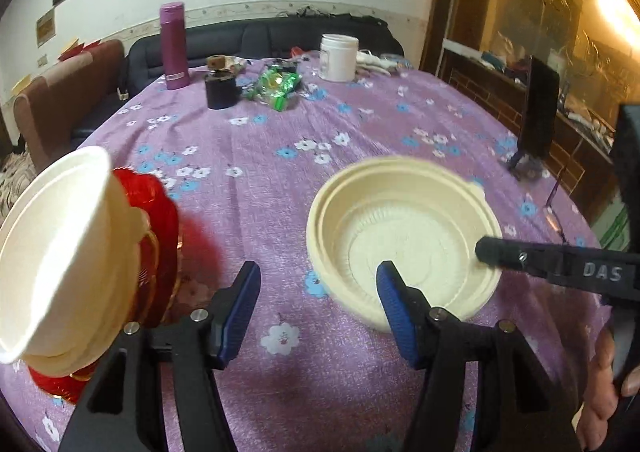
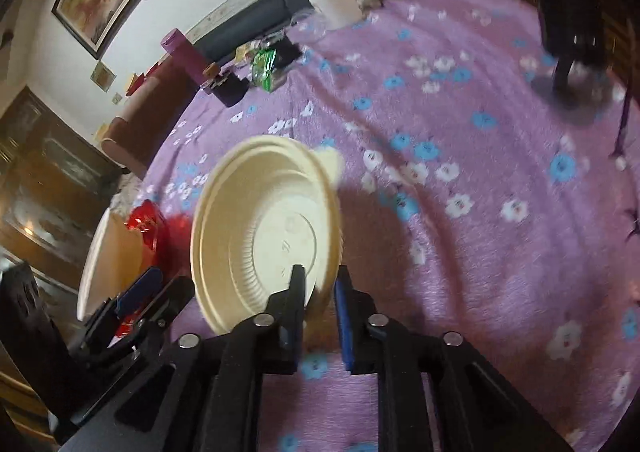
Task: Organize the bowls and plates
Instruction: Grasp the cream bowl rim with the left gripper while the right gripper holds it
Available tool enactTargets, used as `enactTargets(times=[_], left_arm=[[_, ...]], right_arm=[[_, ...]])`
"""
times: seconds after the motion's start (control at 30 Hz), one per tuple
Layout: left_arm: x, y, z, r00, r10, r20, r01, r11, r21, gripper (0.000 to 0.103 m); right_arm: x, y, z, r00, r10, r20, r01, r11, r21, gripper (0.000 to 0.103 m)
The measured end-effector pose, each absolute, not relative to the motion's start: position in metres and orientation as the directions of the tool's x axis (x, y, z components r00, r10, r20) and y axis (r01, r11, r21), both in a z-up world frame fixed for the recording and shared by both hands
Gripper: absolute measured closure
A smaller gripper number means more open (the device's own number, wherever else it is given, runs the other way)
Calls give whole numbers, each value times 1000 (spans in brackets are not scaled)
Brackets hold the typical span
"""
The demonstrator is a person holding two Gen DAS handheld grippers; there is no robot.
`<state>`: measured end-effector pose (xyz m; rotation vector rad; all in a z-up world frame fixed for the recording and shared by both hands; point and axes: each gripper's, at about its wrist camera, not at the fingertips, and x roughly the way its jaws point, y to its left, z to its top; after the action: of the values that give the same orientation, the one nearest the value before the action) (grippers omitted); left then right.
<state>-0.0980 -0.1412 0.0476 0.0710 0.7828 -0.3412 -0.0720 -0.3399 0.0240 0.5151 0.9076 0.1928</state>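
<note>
A cream bowl, which looks like a nested stack, is at the middle of the purple flowered tablecloth. My right gripper is shut on its near rim, one finger inside the wall and one outside; it reaches in from the right in the left wrist view. My left gripper is open with nothing between its blue pads, just left of the cream bowl. A white bowl leans tilted on red plates, beside my left gripper.
At the far side stand a purple flask, a black pot, green wrappers and a white jar. A phone on a stand and glasses are at the right edge. A hand holds the right gripper.
</note>
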Motion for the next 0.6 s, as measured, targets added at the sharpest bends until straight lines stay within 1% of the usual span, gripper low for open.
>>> enactTargets(times=[0.03,0.1,0.17,0.3,0.33,0.4,0.43,0.47,0.53,0.6], left_arm=[[-98,-143,47,658,-271,-702,328,943,-56,44],[-96,-148,45,651,-273,-709,339,939,-51,43],[-94,-152,42,643,-271,-717,343,938,-47,44],[-89,-156,39,630,-275,-726,350,935,-50,44],[-88,-158,38,628,-266,-731,349,936,-41,44],[-87,-159,38,636,-248,-730,339,941,-25,44],[-86,-159,38,639,-251,-727,342,939,-25,44],[-87,-159,39,643,-256,-721,346,938,-25,44],[-88,-158,42,659,-265,-704,349,937,-27,44],[-85,-160,43,652,-260,-712,354,935,-18,44]], right_arm=[[-73,-341,24,618,358,-700,52,870,490,77],[-75,-342,29,650,301,-698,53,898,436,72],[-76,-344,32,673,258,-693,53,918,393,60],[-77,-350,29,688,263,-676,50,912,406,60],[-77,-350,28,684,264,-680,50,913,405,60],[-76,-352,23,672,282,-684,46,907,419,67],[-75,-351,20,663,287,-692,43,907,418,77],[-75,-351,18,658,291,-695,43,906,420,81],[-75,-350,15,661,292,-691,41,906,422,83],[-74,-348,15,664,286,-691,34,911,410,84]])
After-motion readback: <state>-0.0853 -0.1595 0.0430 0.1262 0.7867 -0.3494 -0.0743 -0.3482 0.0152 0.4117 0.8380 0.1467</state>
